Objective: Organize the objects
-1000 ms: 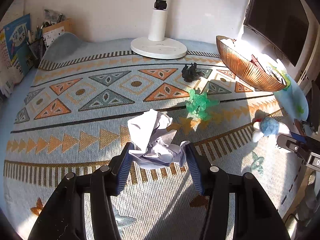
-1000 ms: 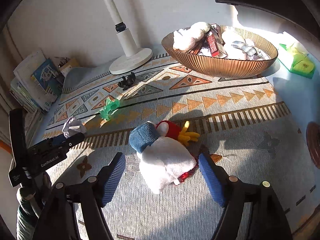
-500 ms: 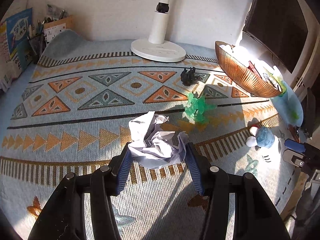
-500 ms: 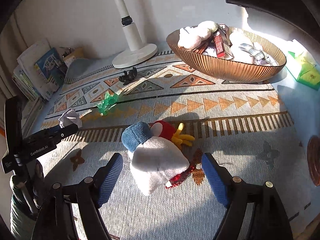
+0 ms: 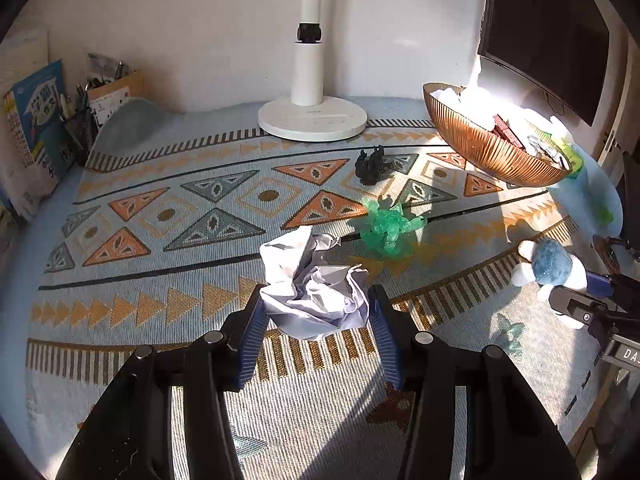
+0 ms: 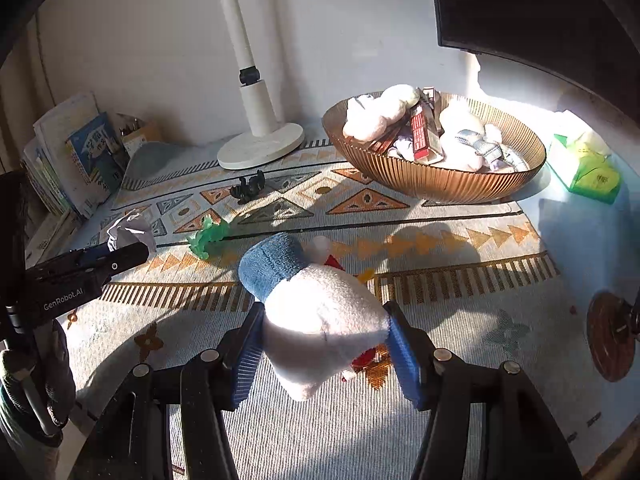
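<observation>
My left gripper (image 5: 316, 316) is shut on a crumpled white paper ball (image 5: 314, 284), held just above the patterned mat (image 5: 160, 240). My right gripper (image 6: 324, 340) is shut on a white and blue plush toy (image 6: 316, 308) with red and yellow parts, lifted off the mat. A green plastic toy (image 5: 388, 228) and a small black figure (image 5: 372, 162) lie on the mat further ahead. A copper ribbed bowl (image 6: 436, 176), filled with several items, stands at the back right. The left gripper with the paper ball shows in the right wrist view (image 6: 120, 248).
A white lamp base (image 5: 312, 118) and pole stand at the back centre. Books and a pen holder (image 5: 48, 120) line the left edge. A dark monitor (image 5: 544, 28) is at the right. A green tissue pack (image 6: 584, 164) lies right of the bowl.
My right gripper has shut on the plush toy and lifted it from the mat. My left gripper still holds the paper ball and has drawn back a little.
</observation>
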Demonstrator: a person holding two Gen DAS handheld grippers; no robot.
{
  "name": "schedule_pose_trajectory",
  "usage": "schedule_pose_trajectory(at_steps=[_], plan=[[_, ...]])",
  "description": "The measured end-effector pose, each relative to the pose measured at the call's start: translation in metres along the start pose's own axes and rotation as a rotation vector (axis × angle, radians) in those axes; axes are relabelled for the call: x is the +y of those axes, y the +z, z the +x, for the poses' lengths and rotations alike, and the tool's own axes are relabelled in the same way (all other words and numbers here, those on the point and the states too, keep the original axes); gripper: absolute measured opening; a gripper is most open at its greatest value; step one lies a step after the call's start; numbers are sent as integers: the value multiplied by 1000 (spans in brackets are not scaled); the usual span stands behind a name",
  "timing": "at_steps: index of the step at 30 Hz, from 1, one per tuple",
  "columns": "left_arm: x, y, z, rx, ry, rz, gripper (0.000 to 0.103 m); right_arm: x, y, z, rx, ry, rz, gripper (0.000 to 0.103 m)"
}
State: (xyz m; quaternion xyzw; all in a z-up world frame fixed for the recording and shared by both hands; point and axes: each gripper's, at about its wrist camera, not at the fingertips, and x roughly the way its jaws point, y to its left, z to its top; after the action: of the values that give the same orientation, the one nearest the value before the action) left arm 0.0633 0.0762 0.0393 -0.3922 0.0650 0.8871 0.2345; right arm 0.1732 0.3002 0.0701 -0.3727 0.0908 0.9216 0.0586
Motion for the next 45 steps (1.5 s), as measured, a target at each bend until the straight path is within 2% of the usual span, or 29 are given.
schedule_pose_trajectory(at_steps=[4, 8, 12, 14, 15, 16, 18, 20, 25, 30, 34, 36, 38, 40, 45], plan=[[-30, 44, -27, -94, -122, 26, 47, -25, 44, -42, -132, -75, 29, 57], [-79, 98, -35, -156, -220, 102, 47, -63, 92, -63, -211, -130, 137, 57], [-127, 146, -13, -167, -299, 136, 47, -94, 134, -52, -223, -182, 244, 57], [-145, 163, 8, -140, -330, 129, 47, -105, 150, -37, -213, -158, 281, 59], [-152, 170, 18, -130, -345, 122, 47, -108, 155, -28, -200, -142, 279, 63], [-158, 176, 29, -119, -362, 122, 48, -113, 160, -18, -171, -126, 275, 74], [-168, 185, 48, -81, -399, 127, 55, -122, 158, -6, -142, -116, 303, 76], [-168, 188, 65, -31, -397, 100, 79, -128, 148, 0, -125, -103, 320, 76], [-139, 169, 61, -39, -353, 84, 79, -129, 120, -2, -96, -98, 322, 76], [-82, 142, 21, -80, -309, 8, 79, -93, 105, -19, -102, -29, 243, 77], [-30, 107, -9, -114, -242, -85, 81, -47, 90, -25, -116, 40, 147, 91], [-6, 86, -14, -116, -195, -139, 88, -23, 77, -15, -101, 41, 80, 92], [12, 62, -14, -122, -138, -177, 89, -2, 62, 4, -67, 18, 18, 92], [24, 41, -5, -105, -48, -175, 89, 12, 46, 25, -42, -10, -38, 92], [36, 9, 22, -49, 49, -168, 89, 19, 22, 63, -1, -63, -83, 92]])
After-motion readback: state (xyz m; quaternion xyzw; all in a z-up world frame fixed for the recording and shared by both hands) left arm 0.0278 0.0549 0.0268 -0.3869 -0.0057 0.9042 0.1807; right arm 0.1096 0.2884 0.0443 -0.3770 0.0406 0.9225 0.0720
